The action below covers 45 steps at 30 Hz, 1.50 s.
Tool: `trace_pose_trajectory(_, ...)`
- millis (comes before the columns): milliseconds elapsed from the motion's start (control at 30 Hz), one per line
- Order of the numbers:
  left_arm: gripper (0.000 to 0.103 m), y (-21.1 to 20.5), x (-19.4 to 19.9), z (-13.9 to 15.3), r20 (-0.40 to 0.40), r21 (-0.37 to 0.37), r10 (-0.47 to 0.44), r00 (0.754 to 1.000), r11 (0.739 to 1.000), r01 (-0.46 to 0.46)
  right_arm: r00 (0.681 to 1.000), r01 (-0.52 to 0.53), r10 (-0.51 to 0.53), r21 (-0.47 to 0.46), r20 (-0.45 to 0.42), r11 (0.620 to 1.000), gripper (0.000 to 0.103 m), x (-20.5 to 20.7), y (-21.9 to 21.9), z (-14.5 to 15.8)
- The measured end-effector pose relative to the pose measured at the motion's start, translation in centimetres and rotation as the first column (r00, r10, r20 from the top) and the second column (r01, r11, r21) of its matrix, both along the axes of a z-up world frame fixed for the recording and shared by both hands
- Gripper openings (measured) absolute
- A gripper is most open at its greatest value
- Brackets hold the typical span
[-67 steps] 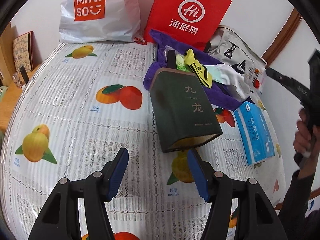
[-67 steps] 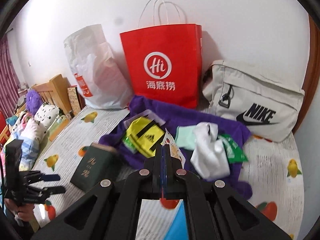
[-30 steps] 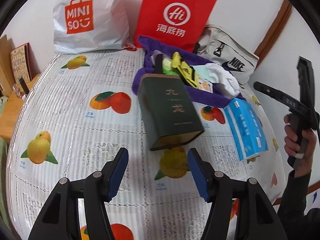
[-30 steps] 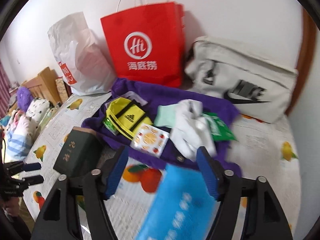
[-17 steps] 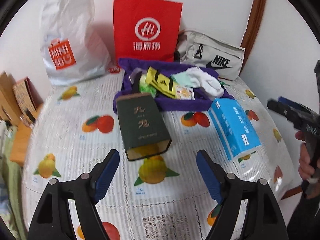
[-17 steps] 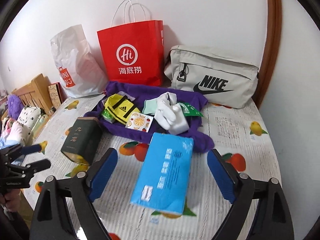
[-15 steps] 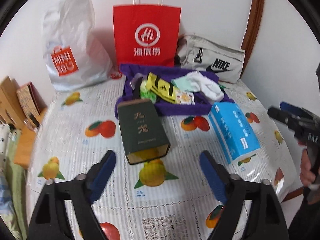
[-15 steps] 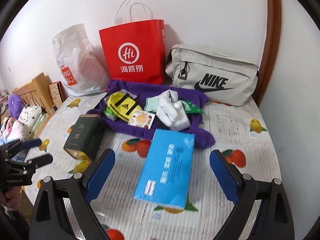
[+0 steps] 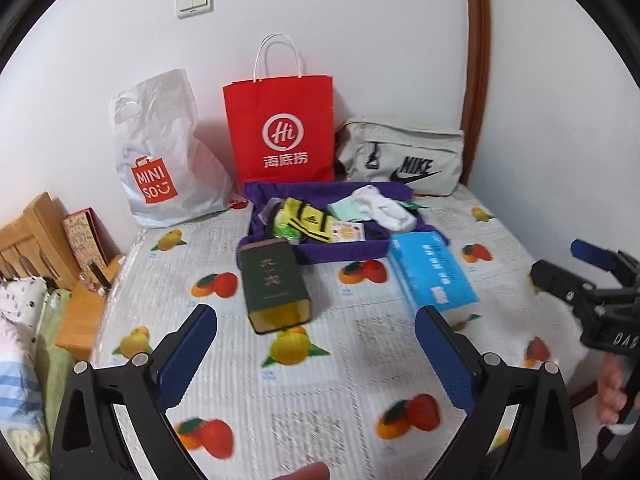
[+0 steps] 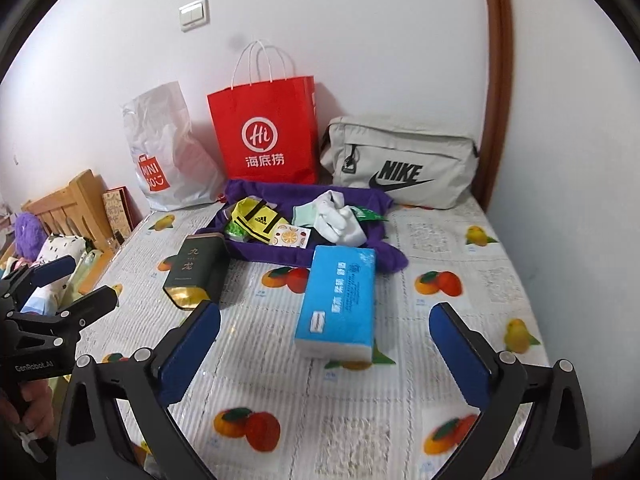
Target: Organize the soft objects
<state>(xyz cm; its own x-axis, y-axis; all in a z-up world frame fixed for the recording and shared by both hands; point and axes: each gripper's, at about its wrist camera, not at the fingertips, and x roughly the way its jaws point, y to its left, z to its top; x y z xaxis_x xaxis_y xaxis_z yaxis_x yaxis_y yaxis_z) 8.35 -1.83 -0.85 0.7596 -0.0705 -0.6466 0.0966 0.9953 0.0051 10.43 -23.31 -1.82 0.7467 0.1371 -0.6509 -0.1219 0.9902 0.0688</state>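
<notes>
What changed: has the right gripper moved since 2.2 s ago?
Yes. Right gripper backed away from the red bag; tissue pack now ahead of it.

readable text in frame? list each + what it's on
"MINISO": white plastic bag
"Hi 海底捞": red paper bag
"NIKE": grey pouch
"九龙": dark green tin; smaller print unreadable
adidas logo: yellow sock
"GenRobot.AI": left gripper
Blue tissue pack: print too blurred

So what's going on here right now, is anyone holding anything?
Nothing is held. The left gripper and right gripper both hover with jaws wide open above the fruit-print tablecloth. The blue tissue pack and dark green tea tin lie in front of the purple cloth, where socks and packets remain piled.
</notes>
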Motion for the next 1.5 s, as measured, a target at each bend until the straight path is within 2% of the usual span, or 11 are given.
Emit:
trace_pose_trajectory(333,0.100,0.0,-5.2,0.1,0.030,-0.032,0.032,0.999,0.999,-0.031,0.998,0.046,-0.046,0.009,0.044,0.999,0.103,-6.0,-0.8,1.1)
trace_pose_trajectory(567,0.100,0.8,-7.1,0.9,0.055,-0.031,0.068,0.996,0.997,-0.066,0.998,0.051,-0.052,0.020,0.047,0.999,0.103,-8.2,-0.9,1.4)
trace_pose_trajectory(1500,0.100,1.7,-8.5,0.8,0.053,-0.037,0.087,0.995,0.996,-0.085,0.999,0.018,-0.017,-0.026,0.036,1.000,0.103,-9.4,1.2,1.2)
